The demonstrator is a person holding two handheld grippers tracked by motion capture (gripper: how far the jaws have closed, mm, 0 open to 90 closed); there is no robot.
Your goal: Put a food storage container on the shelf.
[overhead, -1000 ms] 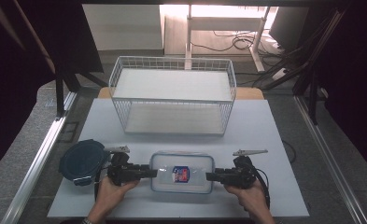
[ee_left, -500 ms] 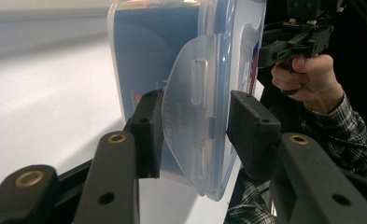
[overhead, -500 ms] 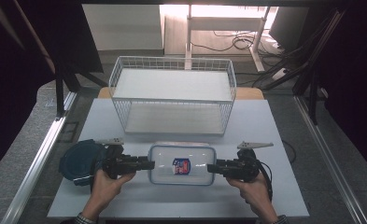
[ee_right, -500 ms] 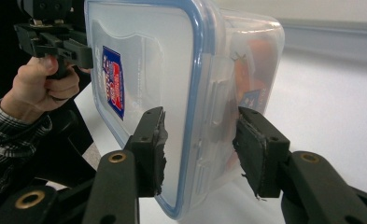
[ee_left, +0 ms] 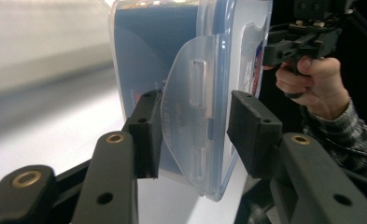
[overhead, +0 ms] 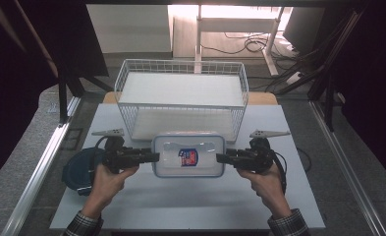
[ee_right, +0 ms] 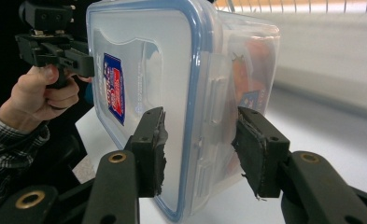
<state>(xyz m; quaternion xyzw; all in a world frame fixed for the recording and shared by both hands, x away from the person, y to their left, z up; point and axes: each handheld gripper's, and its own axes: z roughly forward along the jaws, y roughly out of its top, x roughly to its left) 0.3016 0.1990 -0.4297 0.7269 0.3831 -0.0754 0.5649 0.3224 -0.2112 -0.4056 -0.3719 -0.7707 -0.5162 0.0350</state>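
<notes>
A clear plastic container (overhead: 188, 156) with a blue-rimmed lid and a red-and-blue label hangs level above the white table, just in front of the wire basket. My left gripper (overhead: 153, 157) is shut on its left end, my right gripper (overhead: 221, 158) on its right end. In the left gripper view the pads (ee_left: 146, 126) clamp the end latch of the container (ee_left: 190, 56), and the right gripper (ee_left: 295, 42) shows beyond it. In the right gripper view the pads (ee_right: 258, 149) squeeze the other end of the container (ee_right: 172, 70), with the left gripper (ee_right: 55, 51) beyond.
A white wire basket (overhead: 180, 106) stands at the back of the table (overhead: 180, 211), its top open. A dark blue round thing (overhead: 77, 169) lies at the table's left, under my left hand. Metal rails run along both sides of the table.
Both grippers have risen together with the container between them. It has left the table top and now sits closer to the basket's front wall in the high view.
</notes>
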